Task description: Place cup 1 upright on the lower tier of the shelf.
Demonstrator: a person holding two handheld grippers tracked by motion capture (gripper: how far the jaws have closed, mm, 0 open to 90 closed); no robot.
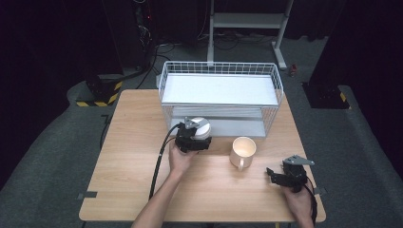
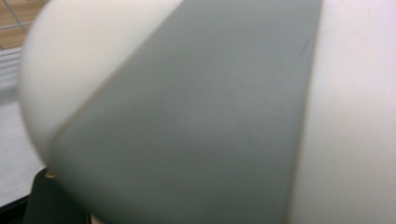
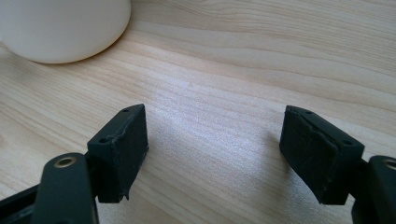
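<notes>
high view: left gripper point(image 1: 198, 134) closed on white-grey cup point(image 1: 201, 127) near basket point(image 1: 221, 99); right gripper point(image 1: 277, 176) wide open, empty, right of mug point(image 1: 243, 151).

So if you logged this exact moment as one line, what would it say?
left gripper: shut on white-and-grey cup, by wire rack | right gripper: open, low over table | cream mug: upright, untouched

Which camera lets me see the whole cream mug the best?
The high view: the cream mug stands whole on the wooden table, rim and handle in sight, between the two grippers. The right gripper view catches just its rounded base at the top left corner. The left gripper view, pressed close to something white and grey, doesn't help.
</notes>
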